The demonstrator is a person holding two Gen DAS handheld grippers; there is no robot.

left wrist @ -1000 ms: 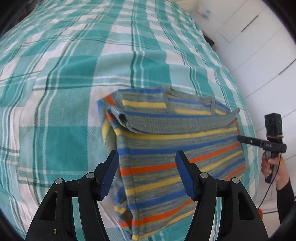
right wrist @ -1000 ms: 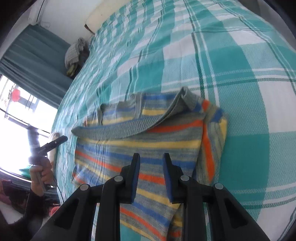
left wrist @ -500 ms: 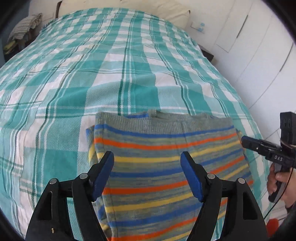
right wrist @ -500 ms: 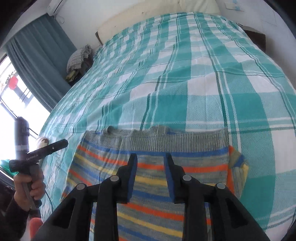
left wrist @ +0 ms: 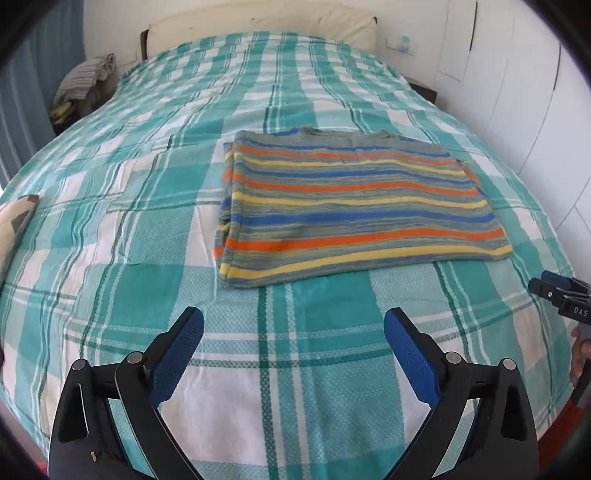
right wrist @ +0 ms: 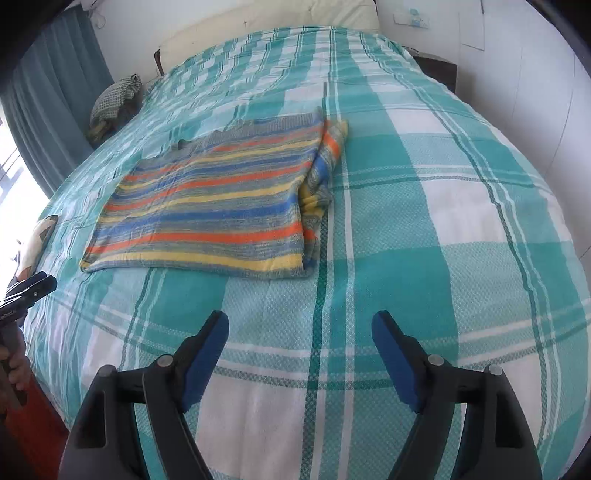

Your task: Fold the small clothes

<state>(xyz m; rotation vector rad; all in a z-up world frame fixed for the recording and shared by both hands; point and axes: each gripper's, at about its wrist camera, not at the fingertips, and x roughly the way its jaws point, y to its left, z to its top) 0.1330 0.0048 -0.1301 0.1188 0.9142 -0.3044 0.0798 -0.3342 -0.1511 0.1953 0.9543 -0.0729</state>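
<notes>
A small knit garment with orange, yellow, blue and grey stripes (left wrist: 354, 206) lies folded flat on the teal checked bedspread (left wrist: 295, 332); in the right wrist view the garment (right wrist: 214, 206) sits left of centre. My left gripper (left wrist: 293, 323) hovers over bare bedspread, well short of the garment's near edge, its jaws opening with nothing between them. My right gripper (right wrist: 299, 326) is also back from the garment, jaws opening and empty. Each gripper shows at the edge of the other's view: the right one (left wrist: 554, 288), the left one (right wrist: 33, 288).
A cream pillow (left wrist: 258, 22) lies at the head of the bed. A pile of clothes (left wrist: 83, 79) sits at the far left beside a teal curtain (right wrist: 55, 92). White cupboard doors (left wrist: 517, 92) run along the right. A patterned cushion (left wrist: 18, 214) lies at the left edge.
Both grippers pulled back off the garment toward the near edge of the bed and opened wide. The garment, with its top flap turned over a second ago, now lies folded flat.
</notes>
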